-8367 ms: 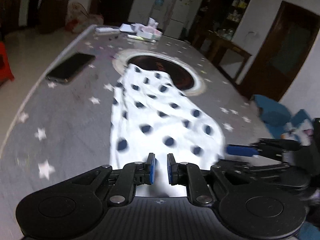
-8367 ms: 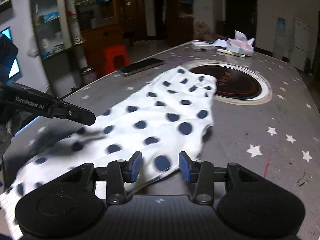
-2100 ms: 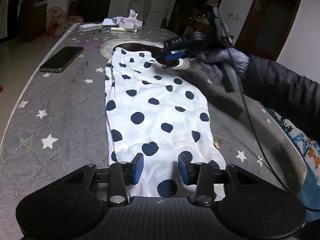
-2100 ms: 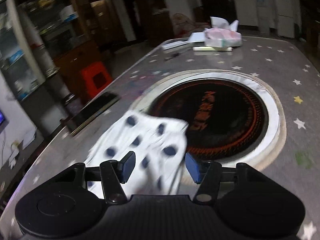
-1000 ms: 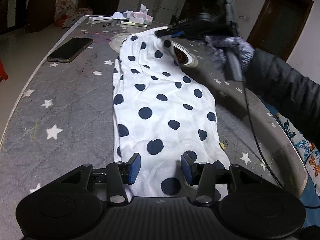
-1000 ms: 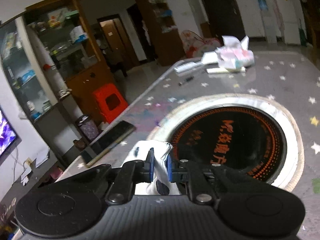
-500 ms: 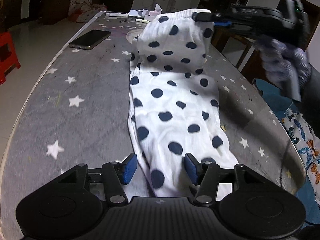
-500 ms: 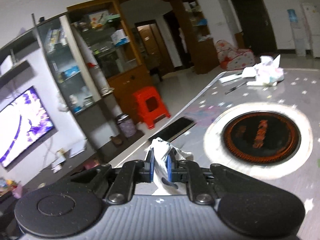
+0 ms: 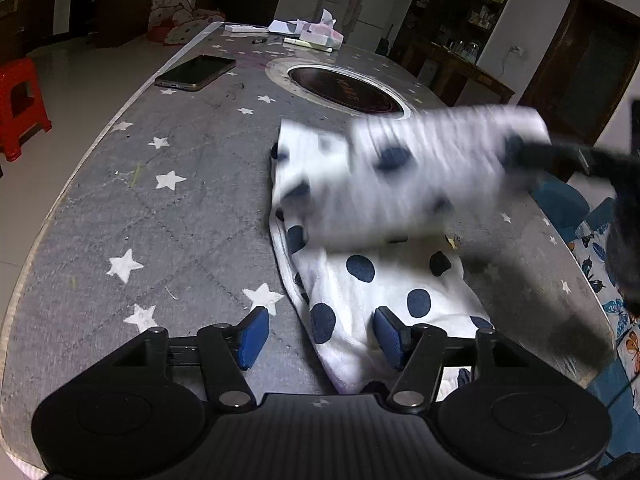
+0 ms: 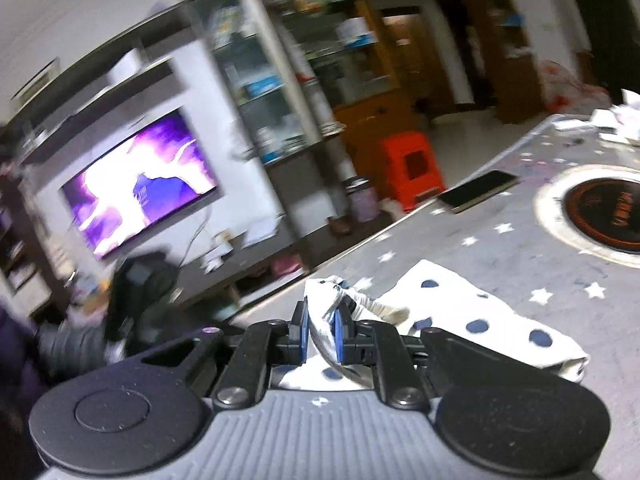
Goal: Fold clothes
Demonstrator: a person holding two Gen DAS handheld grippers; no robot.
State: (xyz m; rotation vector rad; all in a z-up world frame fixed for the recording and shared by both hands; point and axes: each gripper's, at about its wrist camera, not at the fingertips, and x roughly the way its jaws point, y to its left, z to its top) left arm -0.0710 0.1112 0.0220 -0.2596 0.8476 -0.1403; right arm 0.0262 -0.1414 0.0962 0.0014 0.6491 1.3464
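Observation:
A white garment with dark blue polka dots [image 9: 384,276] lies on the grey star-patterned table [image 9: 160,208]. Its far end [image 9: 424,176] is lifted and blurred, carried over the lower part toward me. My right gripper [image 10: 320,330] is shut on that end's white hem [image 10: 328,300]; it shows in the left wrist view as a dark blurred arm [image 9: 568,156]. The rest of the garment [image 10: 480,324] trails below it. My left gripper [image 9: 318,332] is open, its blue pads either side of the garment's near end.
A phone [image 9: 196,72] lies at the table's left edge. A round dark hotplate [image 9: 344,90] sits mid-table. Tissues and papers [image 9: 308,32] lie at the far end. A red stool [image 9: 20,104] stands on the floor at the left. A lit TV [image 10: 140,184] hangs on the wall.
My right gripper has carried the garment's far end further toward the near end, folding it over. The left gripper has stayed open at the near end.

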